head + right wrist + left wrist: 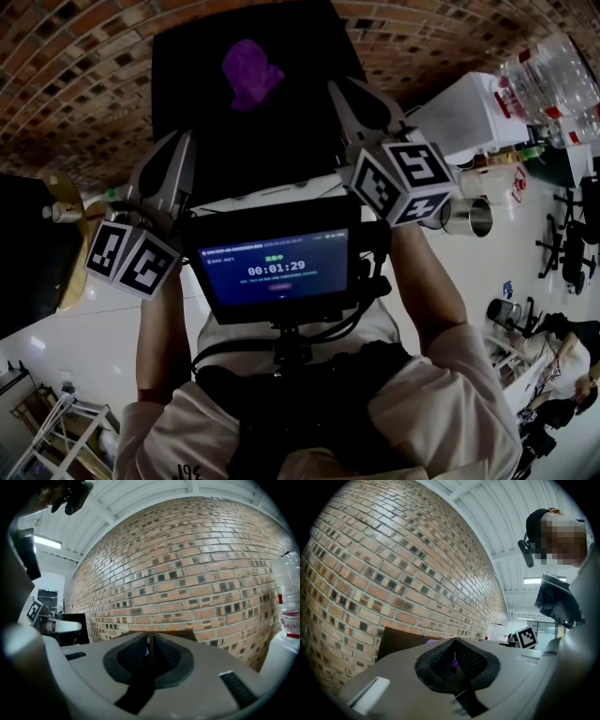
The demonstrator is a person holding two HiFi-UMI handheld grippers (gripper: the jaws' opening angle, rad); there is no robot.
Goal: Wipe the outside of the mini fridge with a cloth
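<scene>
Holds nothing in shut left gripper (453, 653) or barely parted right gripper (149, 644); so narrow, may shove twelve-o'clock cloth (251, 73) off fridge (300, 141).

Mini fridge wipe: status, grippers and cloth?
Left gripper shut, empty. Right gripper slightly open, empty. Purple cloth lying on the mini fridge, not picked up. Nothing seen in the way.

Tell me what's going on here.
A person holds a tool in each hand in front of a black fridge that stands against a brick wall. A purple cloth lies on top of the fridge, and neither tool has it. The left tool is shut and empty. The right tool has its jaws slightly apart, gripping nothing. No wiping is under way.
</scene>
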